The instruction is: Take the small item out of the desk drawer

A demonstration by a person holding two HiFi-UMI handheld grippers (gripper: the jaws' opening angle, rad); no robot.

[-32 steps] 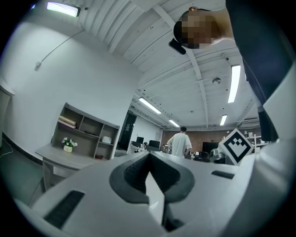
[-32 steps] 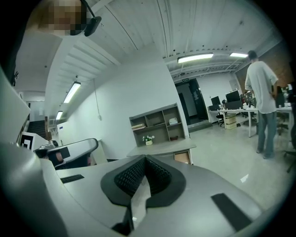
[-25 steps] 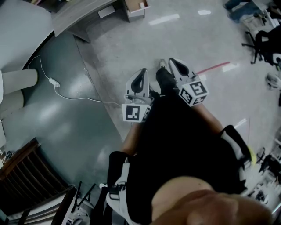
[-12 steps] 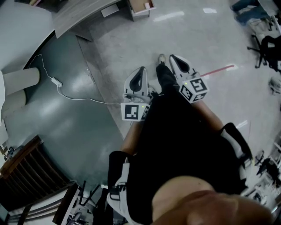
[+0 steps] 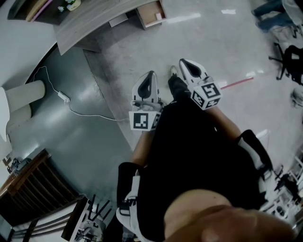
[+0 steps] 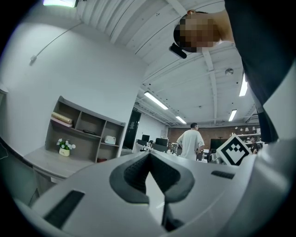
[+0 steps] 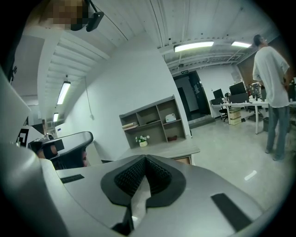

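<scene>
1. Two grippers are held out in front of the person, side by side, near each other but apart: left gripper (image 5: pixel 151 75) and right gripper (image 5: pixel 182 62). Both point across the room towards the desk (image 5: pixel 92 19).
2. Open room: a wide stretch of pale floor (image 5: pixel 213 38) lies between the grippers and the desk.
3. Edge: the pale floor meets a dark green floor (image 5: pixel 71 137) along a diagonal line that runs from the desk's foot down past the left gripper.
4. On the dark green floor lies a white cable (image 5: pixel 80 109) with a small adapter, well left of the left gripper. A red strip (image 5: pixel 236 83) lies on the pale floor, right of the right gripper.
5. Clutter at the margins: a black chair (image 5: pixel 288 59) at far right, a dark slatted frame (image 5: pixel 33 189) at lower left.
6. Against the white wall behind the desk stands a shelf unit (image 7: pixel 152 121). A small potted plant (image 7: pixel 142 140) sits on the desk top.
7. The brown drawer (image 5: pixel 150 13) stands open at the desk's right end, well apart from both grippers. The small item (image 5: pixel 158 15) is only a pale speck inside it, too small to tell what it is.
8. Left gripper: jaws together, nothing between them, touching nothing.
9. Right gripper: jaws together, empty, touching nothing.
10. A person in a white shirt (image 7: pixel 273 88) stands off to the right.
</scene>
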